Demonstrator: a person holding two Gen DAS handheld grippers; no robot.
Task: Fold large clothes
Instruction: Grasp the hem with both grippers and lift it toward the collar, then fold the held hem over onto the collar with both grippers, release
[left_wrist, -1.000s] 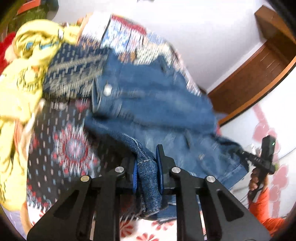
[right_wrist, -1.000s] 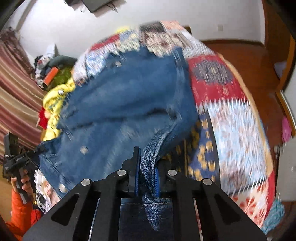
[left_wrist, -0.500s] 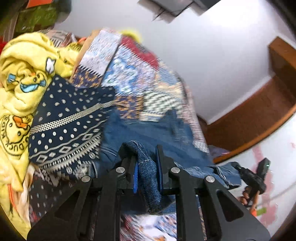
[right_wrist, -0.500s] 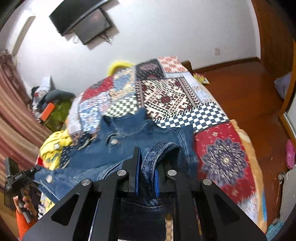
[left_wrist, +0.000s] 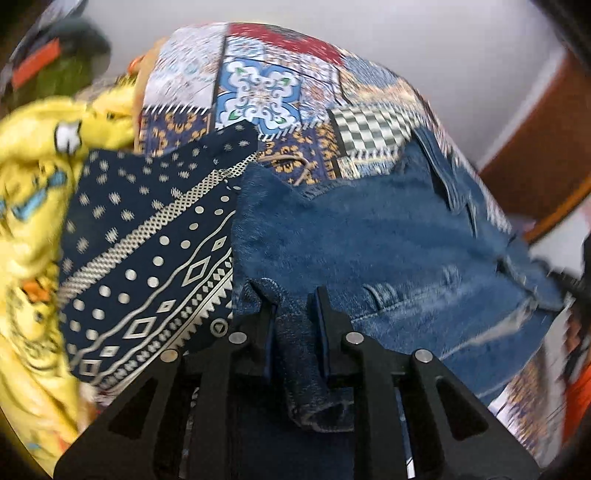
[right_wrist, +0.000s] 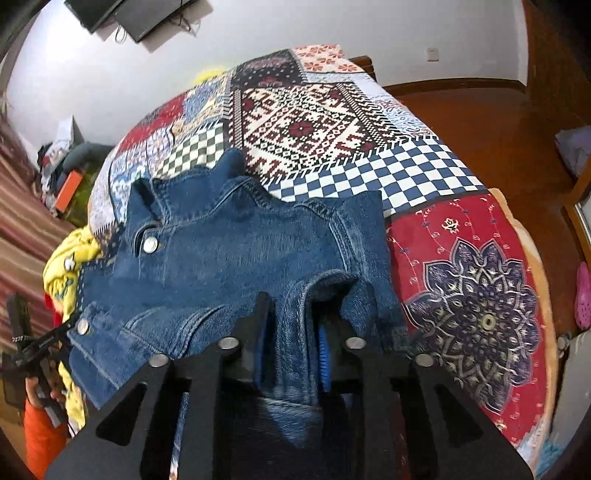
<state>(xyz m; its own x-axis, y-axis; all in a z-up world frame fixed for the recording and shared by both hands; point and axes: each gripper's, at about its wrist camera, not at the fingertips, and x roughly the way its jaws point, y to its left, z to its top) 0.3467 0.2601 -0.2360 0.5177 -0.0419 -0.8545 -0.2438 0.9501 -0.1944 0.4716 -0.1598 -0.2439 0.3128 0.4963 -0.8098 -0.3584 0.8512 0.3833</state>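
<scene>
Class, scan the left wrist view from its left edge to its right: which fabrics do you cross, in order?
Yellow cartoon-print garment → navy patterned cloth → denim jacket.

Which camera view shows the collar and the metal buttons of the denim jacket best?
The right wrist view: the denim jacket is sharp there, with its collar and two metal buttons plain. The left wrist view shows the same jacket blurred, mostly plain cloth and seams; I can make out no collar or button.

One denim jacket (right_wrist: 229, 258), one yellow garment (left_wrist: 33, 184), one navy patterned cloth (left_wrist: 147, 251), one patchwork bedspread (right_wrist: 461, 258).
</scene>
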